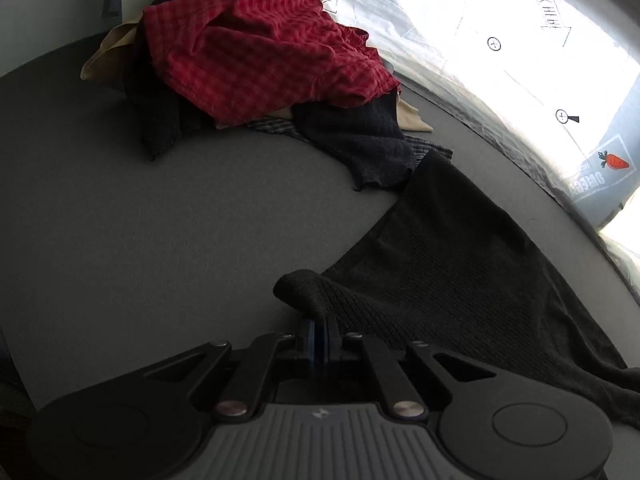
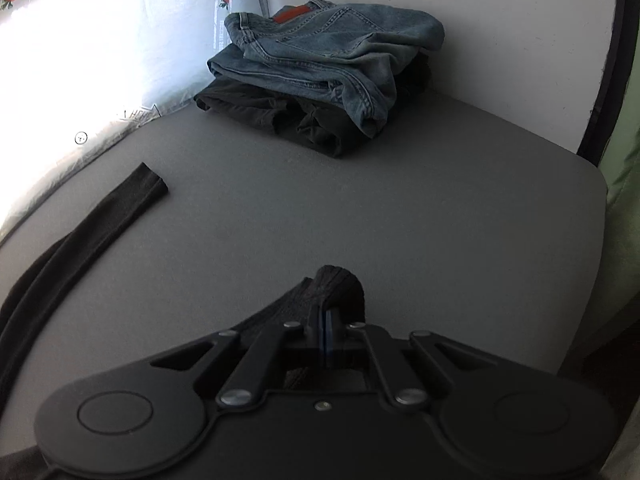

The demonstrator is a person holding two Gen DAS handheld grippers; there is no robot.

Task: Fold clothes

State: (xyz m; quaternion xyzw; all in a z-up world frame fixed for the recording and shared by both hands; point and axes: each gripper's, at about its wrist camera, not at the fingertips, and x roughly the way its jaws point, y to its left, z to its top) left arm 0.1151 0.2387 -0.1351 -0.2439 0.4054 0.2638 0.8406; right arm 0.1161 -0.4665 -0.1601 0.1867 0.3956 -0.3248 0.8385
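Black knit garment point(image 1: 460, 264) lies spread on the grey counter point(image 1: 140, 220), and we have it pinched at two places along its near edge. Our left gripper point(image 1: 318, 326) is clenched on a bunched ribbed fold of it, the fabric rising over the fingertips. Our right gripper point(image 2: 326, 316) is likewise clamped on a ribbed hem, while a long black sleeve point(image 2: 100, 208) trails flat across the counter to its left. At the far left corner sits a loose heap topped by a red checked shirt point(image 1: 256, 40). At the far right, folded blue jeans point(image 2: 332, 44) rest on a folded dark garment point(image 2: 272, 112).
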